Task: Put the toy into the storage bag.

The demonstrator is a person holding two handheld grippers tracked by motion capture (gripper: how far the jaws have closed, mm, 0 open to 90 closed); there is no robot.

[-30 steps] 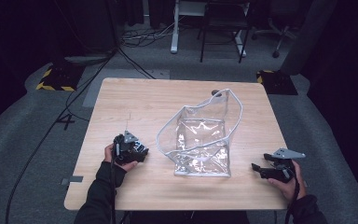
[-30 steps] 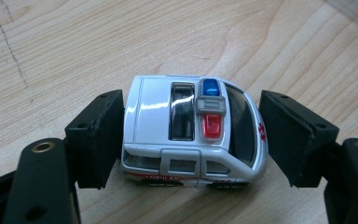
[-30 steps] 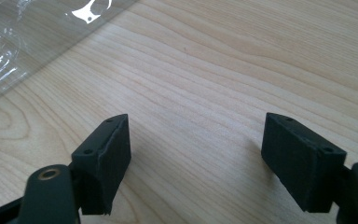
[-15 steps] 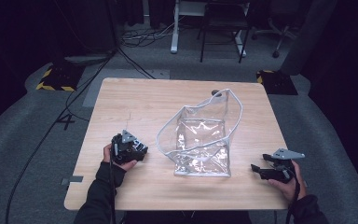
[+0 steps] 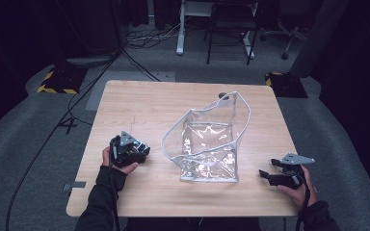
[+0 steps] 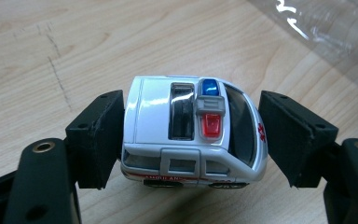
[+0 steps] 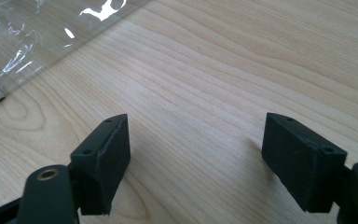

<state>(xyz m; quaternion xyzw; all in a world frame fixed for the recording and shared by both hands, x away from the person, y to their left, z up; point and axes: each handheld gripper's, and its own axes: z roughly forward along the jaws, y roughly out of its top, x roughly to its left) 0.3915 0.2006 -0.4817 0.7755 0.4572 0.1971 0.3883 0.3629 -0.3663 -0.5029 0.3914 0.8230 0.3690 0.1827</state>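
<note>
- The toy ambulance (image 6: 193,133) sits between the two black jaws of the left gripper (image 6: 191,140), roof toward the camera and wheels on the wooden table (image 5: 139,101).
- The left gripper's jaws are closed on the toy: the left pad (image 6: 103,137) lies flat against the rear end, while the right pad (image 6: 293,135) sits at the windscreen end, with contact there hard to confirm.
- The toy is white, with a red stripe and red lettering along its lower side, and a blue and a red light on the roof.
- In the high view, the left gripper (image 5: 142,153) rests on the table, left of the clear plastic bag (image 5: 207,144) and just beside it without touching.
- The bag stands open near the table centre, white-edged rim upward.
- The right gripper (image 7: 196,149) has its jaws spread wide over bare wood, holding nothing.
- In the high view, the right gripper (image 5: 266,173) lies near the table's right edge, close to the bag's lower right corner and apart from it.
</note>
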